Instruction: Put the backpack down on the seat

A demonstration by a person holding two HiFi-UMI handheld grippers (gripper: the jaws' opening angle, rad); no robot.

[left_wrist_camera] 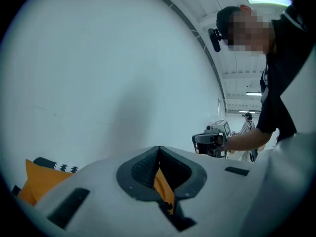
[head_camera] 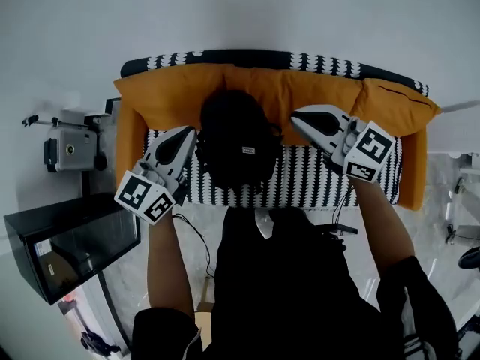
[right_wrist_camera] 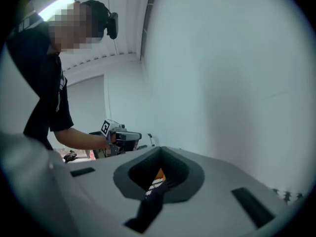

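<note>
A black backpack (head_camera: pixel 236 145) hangs in front of me over the sofa's black-and-white patterned seat (head_camera: pixel 315 178), below the orange back cushions (head_camera: pixel 172 88). My left gripper (head_camera: pixel 192 133) is at the backpack's left edge, my right gripper (head_camera: pixel 295 118) at its right edge. Both have their jaws together. In the right gripper view a black strap (right_wrist_camera: pixel 148 206) runs out between the shut jaws of the right gripper (right_wrist_camera: pixel 160 154). In the left gripper view a dark strip of strap (left_wrist_camera: pixel 173 216) likewise sits in the closed left gripper (left_wrist_camera: pixel 159 154). The backpack's underside is hidden.
The sofa stands against a white wall. To its left are a grey device on a stand (head_camera: pixel 69 150) and a black glass-fronted box (head_camera: pixel 71 246). Cables (head_camera: pixel 196 242) trail on the pale floor by my legs. Metal stands (head_camera: pixel 456 201) are at the right.
</note>
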